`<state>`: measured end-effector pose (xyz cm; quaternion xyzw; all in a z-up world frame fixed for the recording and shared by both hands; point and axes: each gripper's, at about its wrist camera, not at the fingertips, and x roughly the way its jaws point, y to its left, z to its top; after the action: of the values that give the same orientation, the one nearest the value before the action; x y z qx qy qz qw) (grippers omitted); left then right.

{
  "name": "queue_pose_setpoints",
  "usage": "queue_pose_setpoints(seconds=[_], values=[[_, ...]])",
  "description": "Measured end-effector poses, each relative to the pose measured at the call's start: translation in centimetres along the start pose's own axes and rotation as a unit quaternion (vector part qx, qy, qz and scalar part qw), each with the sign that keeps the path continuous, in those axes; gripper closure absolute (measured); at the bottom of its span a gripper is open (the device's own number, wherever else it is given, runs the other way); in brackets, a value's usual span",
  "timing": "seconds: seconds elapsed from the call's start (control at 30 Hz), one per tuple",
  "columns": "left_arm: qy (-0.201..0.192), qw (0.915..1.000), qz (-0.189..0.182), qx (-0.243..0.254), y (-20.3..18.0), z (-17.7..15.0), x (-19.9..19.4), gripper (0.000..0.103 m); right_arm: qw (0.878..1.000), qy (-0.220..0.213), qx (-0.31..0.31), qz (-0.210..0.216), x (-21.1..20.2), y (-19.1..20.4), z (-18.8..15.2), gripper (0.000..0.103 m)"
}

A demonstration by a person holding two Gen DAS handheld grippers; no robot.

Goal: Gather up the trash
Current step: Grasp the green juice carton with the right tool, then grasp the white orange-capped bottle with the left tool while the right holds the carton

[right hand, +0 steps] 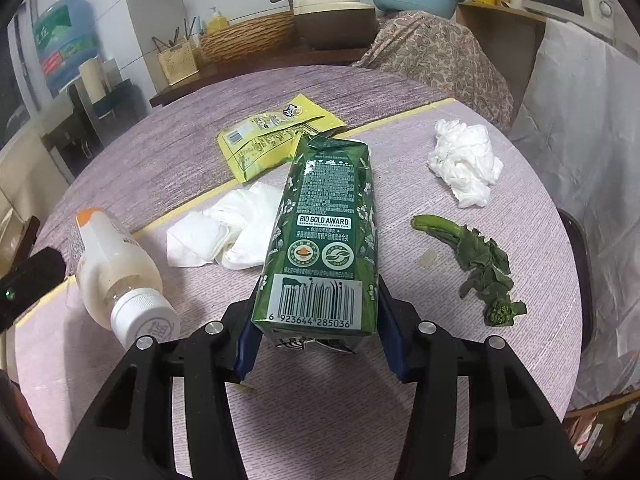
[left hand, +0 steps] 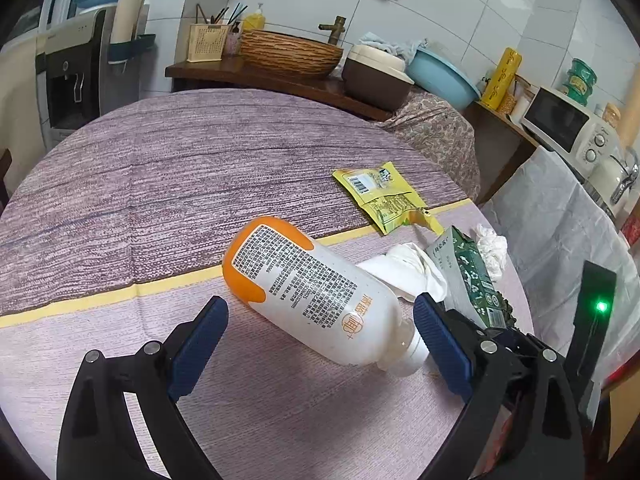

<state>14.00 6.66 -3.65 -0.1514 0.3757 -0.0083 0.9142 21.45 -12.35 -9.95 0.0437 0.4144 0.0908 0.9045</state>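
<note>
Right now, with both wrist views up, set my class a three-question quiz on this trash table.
1. True or false: the right gripper is shut on the green carton.
2. Which lies between the left gripper's open fingers? A) yellow wrapper B) bottle C) vegetable stalk
3. Fill in: the bottle's cap is ___ in colour.

Key: 1 true. 2 B; the bottle lies on its side on the table, not yet gripped. 3 white.
</note>
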Motion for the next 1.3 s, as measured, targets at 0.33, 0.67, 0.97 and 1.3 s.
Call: queue_pose_setpoints(seconds=[0.33, 0.67, 0.97, 1.3], values=[[0.050, 0.9961, -0.020, -0.070, 0.8, 1.7, 2.9, 0.012, 0.995, -0.064, -0.076, -0.033, -2.7, 0.9, -0.9, 0.053], [0.123, 0.9923, -0.002, -0.014, -1.0, 3.2, 7.3, 0.025, 0.994, -0.051, -0.093, -0.016, -3.4, -0.1, -2.0, 0.053], [0.143, 0.9874, 0.005, 0.067, -2.2, 3.5, 7.8, 0.030, 0.998, 0.010, -0.061, 0.016, -2.1, -1.9, -0.7, 0.043], [0.180, 0.9773, 0.026, 0.110, -2.9, 4.2, 9.7, 0.035, 0.994, 0.098, -0.048, 0.013, 1.6, -1.6, 3.2, 0.053]])
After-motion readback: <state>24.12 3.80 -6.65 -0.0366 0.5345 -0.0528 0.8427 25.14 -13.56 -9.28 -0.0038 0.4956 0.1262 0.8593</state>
